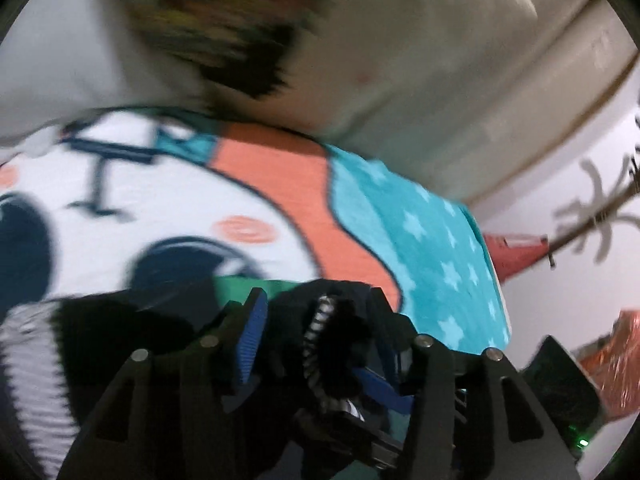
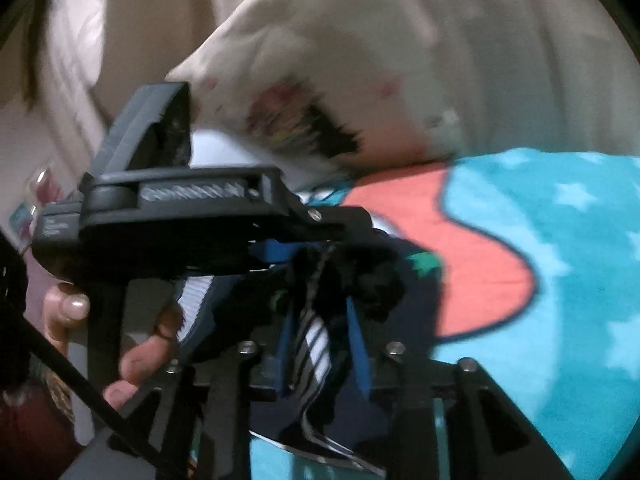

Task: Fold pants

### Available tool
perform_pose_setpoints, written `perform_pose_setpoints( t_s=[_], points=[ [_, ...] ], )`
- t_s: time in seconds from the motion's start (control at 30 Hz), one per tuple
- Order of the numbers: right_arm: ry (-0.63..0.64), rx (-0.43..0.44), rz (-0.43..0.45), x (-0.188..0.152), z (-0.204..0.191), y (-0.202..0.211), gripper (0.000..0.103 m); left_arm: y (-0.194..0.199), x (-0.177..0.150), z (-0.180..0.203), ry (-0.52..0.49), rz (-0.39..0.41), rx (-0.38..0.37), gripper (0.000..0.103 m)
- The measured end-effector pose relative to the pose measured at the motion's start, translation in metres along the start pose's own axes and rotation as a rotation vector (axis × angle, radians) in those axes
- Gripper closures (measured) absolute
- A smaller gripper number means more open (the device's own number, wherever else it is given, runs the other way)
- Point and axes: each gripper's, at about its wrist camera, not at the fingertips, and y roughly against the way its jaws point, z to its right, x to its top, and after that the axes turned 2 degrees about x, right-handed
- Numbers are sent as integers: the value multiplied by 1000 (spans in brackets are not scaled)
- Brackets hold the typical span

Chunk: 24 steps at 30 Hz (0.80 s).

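The pants (image 1: 332, 340) are dark navy with white stripes, bunched up. My left gripper (image 1: 320, 304) is shut on a wad of the dark fabric between its blue pads (image 1: 252, 340). In the right wrist view my right gripper (image 2: 320, 312) is shut on the same pants (image 2: 316, 340), with striped cloth between its blue pads (image 2: 356, 344). The left gripper body (image 2: 180, 216) sits just to the left of it, held by a hand (image 2: 136, 356). Both grippers hold the pants close together, above a bright blanket (image 1: 420, 232).
The blanket (image 2: 540, 240) is teal with white stars, an orange band and a white cartoon face (image 1: 140, 208). A cream pillow with a colourful print (image 2: 320, 92) lies behind it. A dark device (image 1: 560, 384) and orange packaging (image 1: 616, 360) lie to the right.
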Motion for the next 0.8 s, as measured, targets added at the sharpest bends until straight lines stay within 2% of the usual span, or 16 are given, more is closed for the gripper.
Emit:
perform_pose_setpoints(
  t_s=[0.03, 0.1, 0.13, 0.23, 0.3, 0.37, 0.47, 0.57, 0.6, 0.8],
  points=[
    [16, 11, -21, -1, -5, -9, 59, 13, -3, -10, 14, 30, 19, 49],
    [60, 30, -51, -6, -17, -22, 44, 32, -8, -23, 34, 80, 54, 44],
    [86, 44, -62, -8, -23, -26, 41, 42, -12, -30, 41, 107, 75, 42],
    [127, 101, -72, -9, -37, -20, 40, 63, -20, -46, 50, 146, 123, 42],
    [120, 145, -22, -3, -36, 3, 40, 69, -26, -49, 52, 157, 143, 41],
    [90, 118, 29, 2, -30, 22, 40, 75, -33, -54, 64, 174, 162, 41],
    [13, -11, 82, 17, -11, 38, 41, 81, -42, -57, 71, 192, 178, 40],
    [-42, -94, 61, 26, 3, 28, 52, 90, -52, -61, 66, 201, 216, 39],
    [-64, -97, 43, 27, 7, 20, 55, 93, -55, -62, 62, 203, 232, 39],
    [-147, 128, -75, 23, 8, -37, 55, 126, -73, -89, 116, 257, 322, 34]
  ],
)
